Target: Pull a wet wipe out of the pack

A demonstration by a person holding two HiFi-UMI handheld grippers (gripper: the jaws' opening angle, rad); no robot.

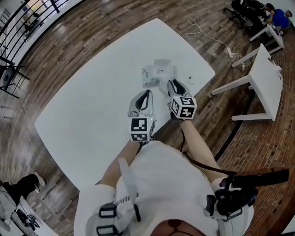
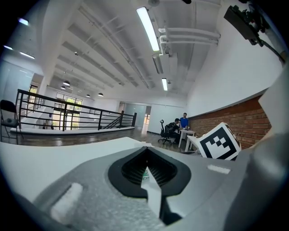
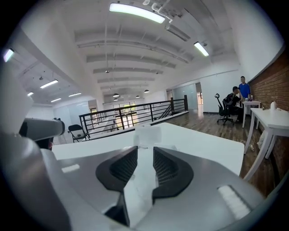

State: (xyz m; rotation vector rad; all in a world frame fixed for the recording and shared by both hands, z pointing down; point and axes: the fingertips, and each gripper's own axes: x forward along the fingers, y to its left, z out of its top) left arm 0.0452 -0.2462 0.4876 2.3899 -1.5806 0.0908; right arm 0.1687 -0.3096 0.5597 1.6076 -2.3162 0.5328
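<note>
Pack of wet wipes (image 1: 159,73) lies on the white table (image 1: 92,106) straight ahead of the right gripper (image 3: 145,151), just beyond its parted, empty jaws, while the left gripper (image 2: 145,149), jaws closed together, sits just short of the pack's near-left corner.

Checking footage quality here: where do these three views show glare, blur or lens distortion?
Head view: the white table is nearly blown out, so the pale wet wipe pack barely stands out. Left gripper view: fisheye, black corners, glaring light strip. Right gripper view: same vignette, ceiling light washed out.
</note>
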